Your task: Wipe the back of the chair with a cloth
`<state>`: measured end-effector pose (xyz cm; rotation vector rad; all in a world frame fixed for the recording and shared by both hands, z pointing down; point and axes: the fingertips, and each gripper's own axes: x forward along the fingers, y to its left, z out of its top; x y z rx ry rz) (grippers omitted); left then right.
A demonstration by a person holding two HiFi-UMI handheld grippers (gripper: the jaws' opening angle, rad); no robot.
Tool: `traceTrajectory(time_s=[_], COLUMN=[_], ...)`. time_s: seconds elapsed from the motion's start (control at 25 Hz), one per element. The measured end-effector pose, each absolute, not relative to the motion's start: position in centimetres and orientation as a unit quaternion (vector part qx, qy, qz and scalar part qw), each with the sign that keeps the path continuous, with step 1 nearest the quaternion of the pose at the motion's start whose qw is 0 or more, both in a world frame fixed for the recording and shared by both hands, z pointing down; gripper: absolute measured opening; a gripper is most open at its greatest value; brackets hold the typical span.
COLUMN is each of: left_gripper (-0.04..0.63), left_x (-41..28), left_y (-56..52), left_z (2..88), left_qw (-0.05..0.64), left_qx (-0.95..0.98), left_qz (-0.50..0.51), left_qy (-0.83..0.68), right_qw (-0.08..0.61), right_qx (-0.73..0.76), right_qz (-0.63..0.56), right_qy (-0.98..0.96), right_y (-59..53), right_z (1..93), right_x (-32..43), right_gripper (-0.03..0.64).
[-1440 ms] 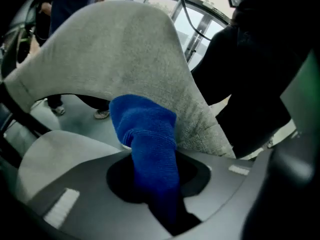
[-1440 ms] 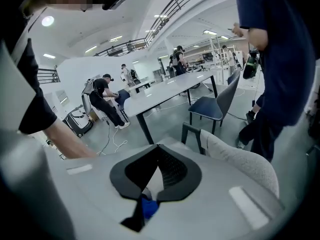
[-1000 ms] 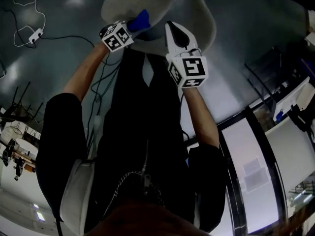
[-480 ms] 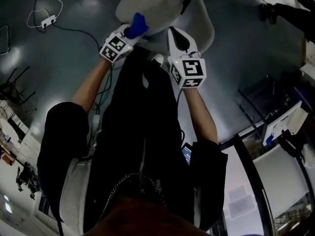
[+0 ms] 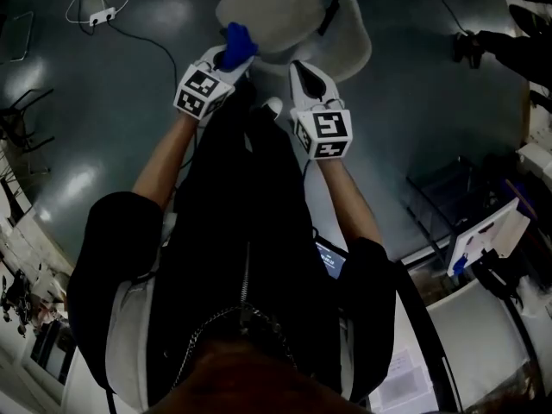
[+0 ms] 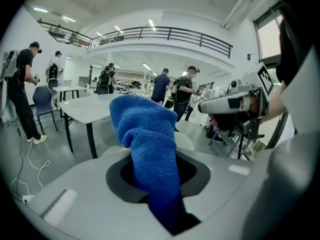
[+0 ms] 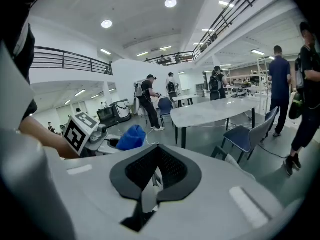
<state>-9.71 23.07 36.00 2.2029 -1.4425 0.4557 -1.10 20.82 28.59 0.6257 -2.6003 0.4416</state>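
Note:
In the head view the pale grey chair [image 5: 280, 7] stands on the floor ahead of me, its curved back [image 5: 352, 46] to the right. My left gripper [image 5: 228, 54] is shut on a blue cloth [image 5: 235, 40], which sits at the chair's near left edge. In the left gripper view the cloth [image 6: 147, 149] sticks up out of the jaws and hides them. My right gripper [image 5: 301, 65] is held beside the left, just short of the chair; its jaws are shut with nothing between them [image 7: 150, 184]. It sees the left gripper's cloth [image 7: 131, 136].
A power strip [image 5: 102, 13] and its cable lie on the dark floor at the far left. Black chair frames [image 5: 21, 110] stand at the left, desks with screens [image 5: 483, 240] at the lower right. White tables [image 7: 225, 109], a blue chair [image 7: 250, 134] and several people fill the hall.
The head view has swung, so the chair now lies higher and smaller in the frame. Both grippers have kept their grip states and stay side by side near the chair's near edge.

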Motion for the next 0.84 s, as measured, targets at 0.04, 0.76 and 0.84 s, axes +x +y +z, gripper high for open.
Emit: traceTrajectory(time_s=[0.04, 0.76, 0.84], left_gripper=[0.097, 0.097, 0.097], left_x=[-9.4, -10.7, -11.2], left_y=[23.5, 32.9, 34.1], left_z=[35.2, 26.8, 26.6], left_qw=[0.231, 0.183, 0.182], left_qx=[0.800, 0.800, 0.800], left_qz=[0.161, 0.131, 0.129], left_qy=[-0.530, -0.557, -0.557], right_qw=[0.216, 0.195, 0.196], right_qx=[0.219, 0.176, 0.167], right_qz=[0.157, 0.122, 0.123], right_qy=[-0.938, -0.957, -0.959], right_y=[21.4, 28.9, 30.6], right_z=[28.4, 23.5, 23.4], right_x=[-1.0, -4.1, -5.0], right_gripper=[0.002, 0.002, 0.002])
